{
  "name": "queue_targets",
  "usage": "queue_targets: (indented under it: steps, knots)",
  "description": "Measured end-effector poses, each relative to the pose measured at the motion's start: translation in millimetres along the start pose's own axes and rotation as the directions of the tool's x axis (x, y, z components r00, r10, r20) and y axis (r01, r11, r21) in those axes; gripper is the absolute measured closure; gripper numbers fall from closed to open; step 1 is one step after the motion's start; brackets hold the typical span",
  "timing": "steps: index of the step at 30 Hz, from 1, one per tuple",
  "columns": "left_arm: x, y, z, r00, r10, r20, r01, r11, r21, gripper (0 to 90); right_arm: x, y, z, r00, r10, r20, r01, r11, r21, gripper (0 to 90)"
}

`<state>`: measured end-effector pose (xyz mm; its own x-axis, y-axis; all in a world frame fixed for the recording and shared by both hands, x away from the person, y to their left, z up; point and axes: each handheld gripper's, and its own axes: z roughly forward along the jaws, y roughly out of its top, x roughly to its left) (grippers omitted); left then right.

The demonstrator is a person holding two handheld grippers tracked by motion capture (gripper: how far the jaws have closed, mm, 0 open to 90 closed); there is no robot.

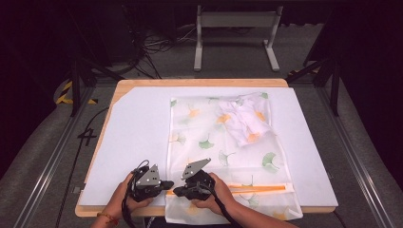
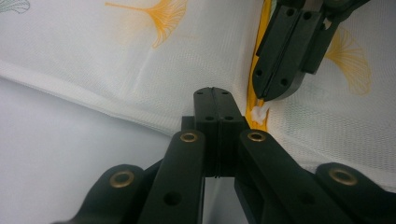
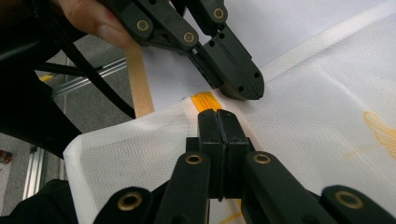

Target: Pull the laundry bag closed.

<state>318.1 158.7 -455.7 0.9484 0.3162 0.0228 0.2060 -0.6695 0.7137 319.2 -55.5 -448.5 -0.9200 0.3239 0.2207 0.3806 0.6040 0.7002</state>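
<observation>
A white mesh bag [image 1: 214, 142] printed with ginkgo leaves lies flat on the white board [image 1: 138, 137]; a white garment [image 1: 244, 118] sits inside at its far right. An orange zipper [image 1: 256, 188] runs along its near end. Both grippers meet at the zipper's left end. My left gripper [image 1: 168, 184] [image 2: 212, 93] is shut, its tips resting on the bag's hem [image 3: 289, 56]; pinched fabric cannot be made out. My right gripper [image 1: 177, 191] [image 3: 217, 114] is shut over the orange zipper end [image 3: 205, 100], and a small white zipper pull [image 2: 259, 112] sticks out at its tip [image 2: 264, 95].
The board lies on a wooden table [image 1: 190, 82] whose front edge [image 3: 139, 79] is just beside the grippers. The bag's near end hangs over that edge. Cables and a metal stand [image 1: 235, 21] are on the floor beyond.
</observation>
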Motion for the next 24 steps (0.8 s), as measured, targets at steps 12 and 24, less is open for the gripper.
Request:
queue_targets:
  steps: [12, 24]
  knots:
    - [0.9, -1.0, 0.0, 0.9999, -0.009, 0.006, 0.009, 0.9999, -0.005, 90.0, 0.8, 1.3, 4.8, 0.9999, -0.011, 0.003, 0.01, 1.0, 0.008, 90.0]
    - [4.0, -3.3, 0.2, 0.9991, -0.028, 0.031, 0.029, 0.9993, -0.024, 90.0, 6.0, -2.1, -6.2, 0.9983, -0.049, 0.032, 0.047, 0.997, 0.054, 90.0]
